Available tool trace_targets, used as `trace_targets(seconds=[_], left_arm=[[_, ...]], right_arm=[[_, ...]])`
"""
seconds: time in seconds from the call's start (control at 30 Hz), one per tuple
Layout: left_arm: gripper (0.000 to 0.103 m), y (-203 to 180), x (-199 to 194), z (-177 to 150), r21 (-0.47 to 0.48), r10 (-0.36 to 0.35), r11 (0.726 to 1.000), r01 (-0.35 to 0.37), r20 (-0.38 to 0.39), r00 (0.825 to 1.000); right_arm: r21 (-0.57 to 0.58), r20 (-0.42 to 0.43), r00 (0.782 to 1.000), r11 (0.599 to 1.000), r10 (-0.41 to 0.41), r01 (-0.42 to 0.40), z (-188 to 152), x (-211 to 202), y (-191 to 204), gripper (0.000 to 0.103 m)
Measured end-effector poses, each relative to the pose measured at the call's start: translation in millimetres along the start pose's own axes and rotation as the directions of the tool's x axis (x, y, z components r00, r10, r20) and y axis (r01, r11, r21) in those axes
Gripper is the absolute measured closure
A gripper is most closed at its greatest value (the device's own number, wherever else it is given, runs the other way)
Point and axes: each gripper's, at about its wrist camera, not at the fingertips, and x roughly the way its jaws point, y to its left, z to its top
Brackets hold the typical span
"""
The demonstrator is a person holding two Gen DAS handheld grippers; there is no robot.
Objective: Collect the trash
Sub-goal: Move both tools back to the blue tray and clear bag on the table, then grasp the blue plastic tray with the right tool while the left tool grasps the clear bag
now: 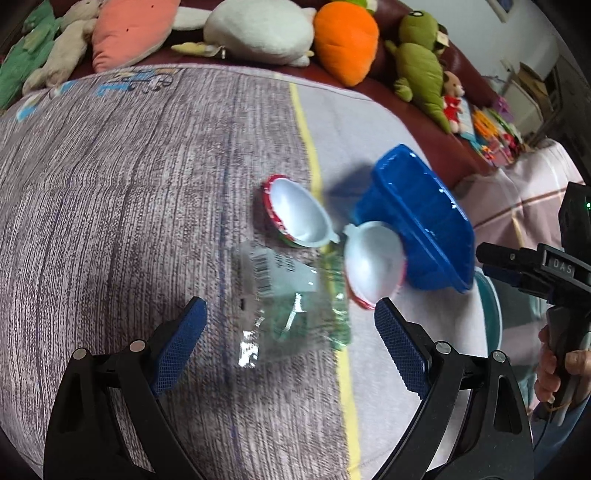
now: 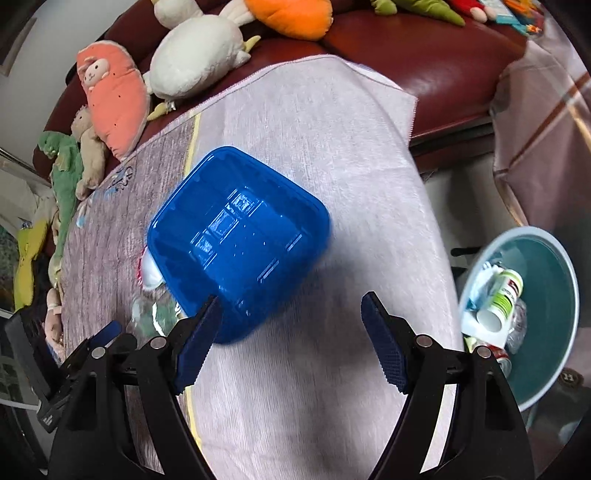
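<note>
On the cloth-covered table lie a crumpled clear plastic wrapper with a barcode and green print (image 1: pixel 291 306), two white egg-shell halves with red rims (image 1: pixel 295 212) (image 1: pixel 373 262), and a blue plastic container (image 1: pixel 421 218). My left gripper (image 1: pixel 291 332) is open and empty, with the wrapper between its fingers. My right gripper (image 2: pixel 291 328) is open and empty, just in front of the blue container (image 2: pixel 240 240), which lies tilted. A teal trash bin (image 2: pixel 554 295) at the table's right edge holds a paper cup and other trash. The right gripper also shows in the left wrist view (image 1: pixel 491 258).
A dark red sofa (image 2: pixel 424 55) behind the table carries plush toys: an orange carrot (image 1: pixel 345 37), a white one (image 1: pixel 258 29), a pink one (image 2: pixel 114 96), green dinosaurs (image 1: pixel 421 55). A pinkish covered surface (image 2: pixel 546 129) stands at the right.
</note>
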Motion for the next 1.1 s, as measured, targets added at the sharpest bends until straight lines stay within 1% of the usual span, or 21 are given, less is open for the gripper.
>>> trace_targets(seconds=[0.13, 0.17, 0.2, 0.27, 0.33, 0.37, 0.43, 0.47, 0.5, 0.53, 0.57, 0.6, 0.7, 0.8, 1.1], left_arm=[[0.011, -1, 14, -1, 0.012, 0.021, 1.0, -0.02, -0.019, 1.0], [0.011, -2, 18, -1, 0.02, 0.029, 0.999, -0.028, -0.024, 0.999], [0.011, -3, 21, 0, 0.024, 0.034, 0.999, -0.034, -0.027, 0.999], [0.011, -6, 28, -1, 0.034, 0.049, 0.998, -0.048, -0.033, 0.998], [0.011, -8, 32, 0, 0.049, 0.074, 0.996, -0.073, -0.023, 0.997], [0.011, -10, 33, 0, 0.058, 0.089, 0.994, -0.088, -0.016, 0.996], [0.011, -13, 33, 0, 0.065, 0.101, 0.993, -0.1, -0.004, 0.995], [0.012, -14, 33, -1, 0.069, 0.101, 0.993, -0.101, 0.003, 0.995], [0.024, -15, 32, -2, 0.073, 0.103, 0.992, -0.103, 0.011, 0.995], [0.031, -15, 31, -3, 0.079, 0.119, 0.99, -0.121, 0.022, 0.993], [0.032, -15, 29, -3, 0.083, 0.123, 0.989, -0.125, 0.029, 0.992], [0.035, -14, 27, -4, 0.076, 0.115, 0.99, -0.117, 0.03, 0.993], [0.037, -13, 18, -5, 0.067, 0.139, 0.988, -0.142, 0.055, 0.989], [0.038, -11, 5, -7, 0.052, 0.126, 0.99, -0.13, 0.07, 0.99], [0.038, -35, -30, -11, 0.074, 0.101, 0.991, -0.111, 0.127, 0.987]], right_arm=[[0.009, -0.001, 1.0, 1.0, -0.002, 0.002, 6, 16, 4, 0.029], [0.01, 0.002, 1.0, 1.0, -0.006, 0.006, 6, 19, 5, 0.032], [0.009, 0.005, 1.0, 1.0, -0.004, 0.004, 7, 23, 6, 0.041], [0.002, 0.0, 1.0, 1.0, 0.009, -0.009, 9, 29, 8, 0.052], [-0.004, 0.0, 1.0, 1.0, 0.013, -0.013, 10, 35, 9, 0.056], [-0.006, 0.002, 1.0, 1.0, 0.012, -0.012, 10, 36, 10, 0.059], [-0.015, 0.011, 1.0, 1.0, -0.003, 0.003, 12, 41, 10, 0.071], [-0.024, 0.02, 1.0, 1.0, -0.016, 0.016, 11, 41, 10, 0.08], [-0.027, 0.027, 0.999, 0.999, -0.018, 0.019, 11, 40, 10, 0.086], [-0.028, 0.036, 0.999, 0.999, -0.016, 0.017, 10, 39, 10, 0.088], [-0.032, 0.053, 0.998, 0.999, -0.023, 0.025, 9, 34, 9, 0.091], [-0.038, 0.066, 0.997, 0.999, -0.031, 0.034, 8, 32, 8, 0.092], [-0.045, 0.094, 0.995, 0.998, -0.041, 0.045, 5, 20, 4, 0.094], [-0.044, 0.129, 0.991, 0.998, -0.045, 0.051, 2, 6, -1, 0.094], [-0.012, 0.176, 0.984, 1.0, -0.008, 0.01, -13, -31, -19, 0.094]])
